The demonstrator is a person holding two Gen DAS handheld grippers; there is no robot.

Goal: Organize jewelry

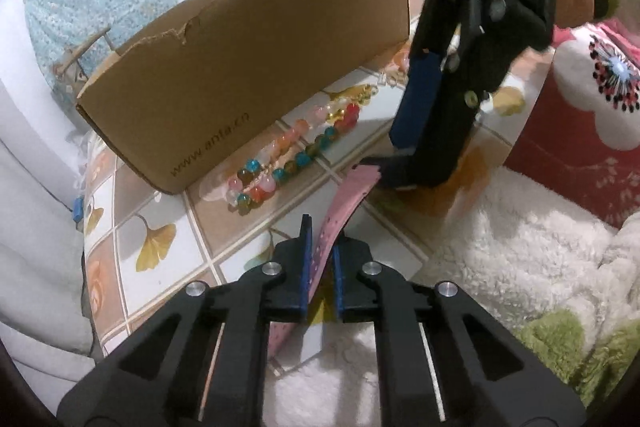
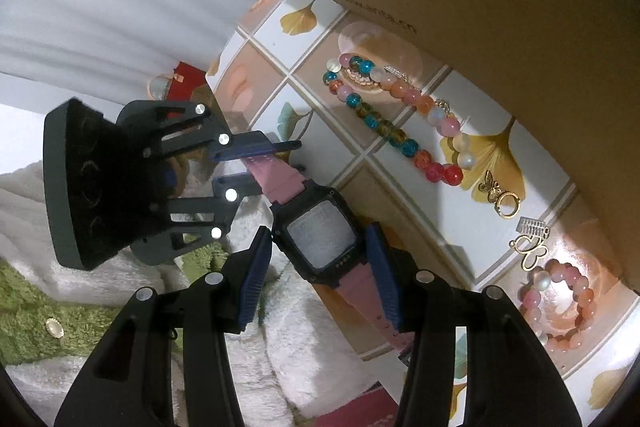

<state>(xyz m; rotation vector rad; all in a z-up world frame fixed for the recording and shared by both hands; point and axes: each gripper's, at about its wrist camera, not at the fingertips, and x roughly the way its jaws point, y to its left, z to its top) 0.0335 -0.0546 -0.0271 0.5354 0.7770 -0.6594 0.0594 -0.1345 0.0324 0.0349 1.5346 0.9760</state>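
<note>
A pink-strapped watch point(image 2: 316, 235) with a black square face lies over the table's edge. My left gripper point(image 1: 320, 247) is shut on one end of its pink strap point(image 1: 340, 211); it also shows in the right wrist view point(image 2: 262, 161). My right gripper point(image 2: 320, 263) is open, its blue pads on either side of the watch face, not squeezing it. In the left wrist view the right gripper point(image 1: 404, 151) comes down from above onto the far end of the strap. A multicoloured bead bracelet point(image 1: 296, 155) lies beside the cardboard box point(image 1: 248, 67).
The table point(image 1: 160, 211) has a tile cloth with ginkgo leaves. A pink bead bracelet point(image 2: 560, 307), butterfly charms point(image 2: 500, 195) and another charm point(image 2: 530, 239) lie along the box wall point(image 2: 500, 7). A fluffy white and green blanket point(image 1: 520, 267) lies beside the table.
</note>
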